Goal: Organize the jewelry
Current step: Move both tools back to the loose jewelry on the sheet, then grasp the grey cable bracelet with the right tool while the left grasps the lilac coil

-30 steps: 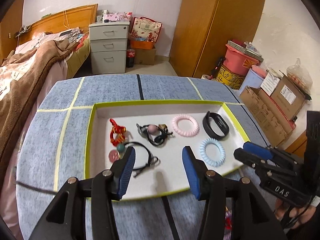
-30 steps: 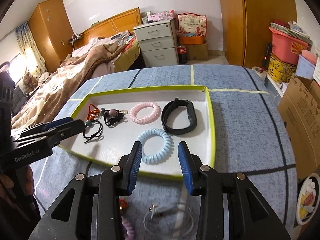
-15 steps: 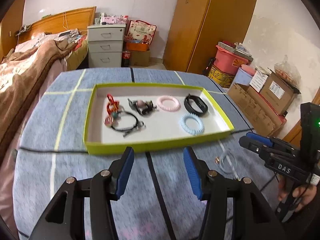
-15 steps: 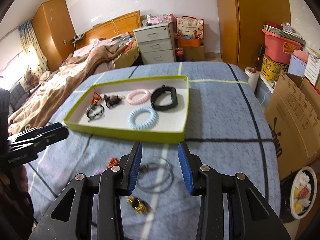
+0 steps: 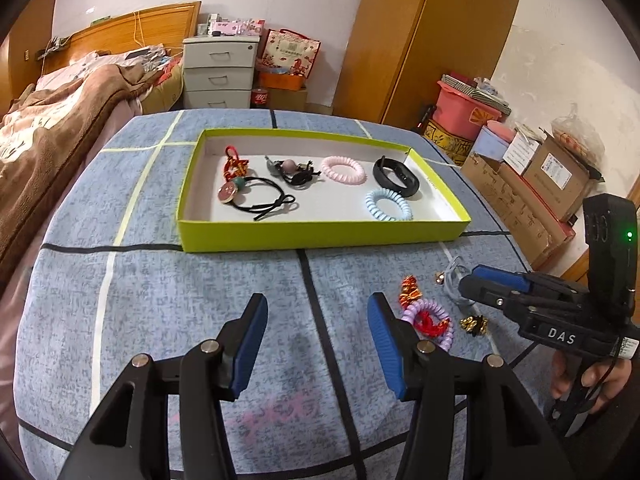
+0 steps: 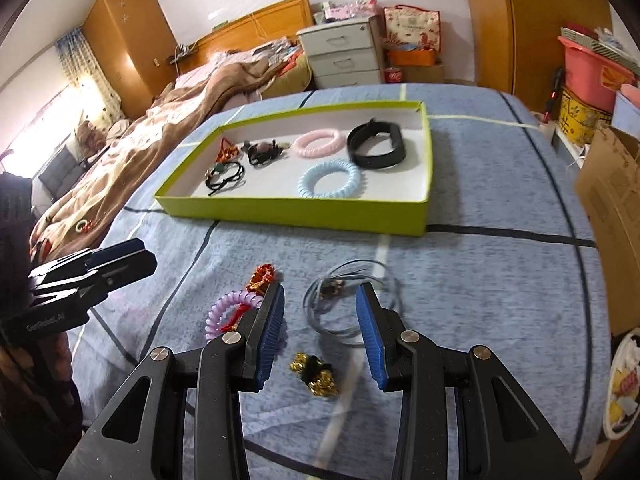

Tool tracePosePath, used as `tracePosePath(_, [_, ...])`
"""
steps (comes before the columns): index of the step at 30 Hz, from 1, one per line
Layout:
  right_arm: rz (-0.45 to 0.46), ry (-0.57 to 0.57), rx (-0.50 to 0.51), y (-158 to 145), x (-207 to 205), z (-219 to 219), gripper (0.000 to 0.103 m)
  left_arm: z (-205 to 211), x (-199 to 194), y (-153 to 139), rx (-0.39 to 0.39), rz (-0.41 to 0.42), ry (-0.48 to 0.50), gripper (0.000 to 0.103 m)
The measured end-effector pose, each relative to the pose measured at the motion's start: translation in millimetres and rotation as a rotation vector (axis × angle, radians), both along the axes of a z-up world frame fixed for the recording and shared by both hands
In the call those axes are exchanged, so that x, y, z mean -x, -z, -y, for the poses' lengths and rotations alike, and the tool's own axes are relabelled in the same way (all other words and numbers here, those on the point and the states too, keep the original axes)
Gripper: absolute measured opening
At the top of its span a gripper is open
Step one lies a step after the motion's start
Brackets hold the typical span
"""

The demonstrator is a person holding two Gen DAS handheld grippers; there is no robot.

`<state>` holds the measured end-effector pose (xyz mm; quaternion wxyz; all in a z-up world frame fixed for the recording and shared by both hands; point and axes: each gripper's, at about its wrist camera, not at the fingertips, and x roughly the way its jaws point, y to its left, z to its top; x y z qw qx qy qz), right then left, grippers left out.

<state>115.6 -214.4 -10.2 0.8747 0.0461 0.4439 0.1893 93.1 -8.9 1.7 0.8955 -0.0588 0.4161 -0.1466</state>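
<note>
Going for the gold charm (image 6: 314,374) just beside the purple coil (image 6: 224,312), your empty, wide-open right gripper (image 6: 320,334) might snag the grey wire loop (image 6: 348,304); left gripper (image 5: 316,344) is open too.

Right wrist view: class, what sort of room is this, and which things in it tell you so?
Most likely a bedroom: a bed with a wooden headboard, a wardrobe and a drawer unit.

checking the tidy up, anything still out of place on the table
Yes: four pieces lie loose on the cloth outside the green tray: a purple coil tie tangled with a red charm, a grey wire loop, and a gold-and-black clip.
</note>
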Motion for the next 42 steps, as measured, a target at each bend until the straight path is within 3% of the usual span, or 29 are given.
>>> tracePosePath(16, [-0.011, 0.062, 0.074, 12, -18, -10, 0.038, 4, 0, 8, 0.000, -0.021, 0.012, 0.054])
tracePosePath(20, [0.007, 0.075, 0.121, 12, -18, -10, 0.019, 11, 0, 9, -0.008, -0.026, 0.033, 0.054])
tracePosePath(37, [0.040, 0.106, 0.040, 0, -8, 13, 0.017, 45, 2, 15, 0.013, -0.057, 0.150, 0.054])
tracePosePath(42, [0.050, 0.105, 0.027, -4, -3, 18, 0.018, 55, 2, 20, -0.025, -0.065, 0.164, 0.053])
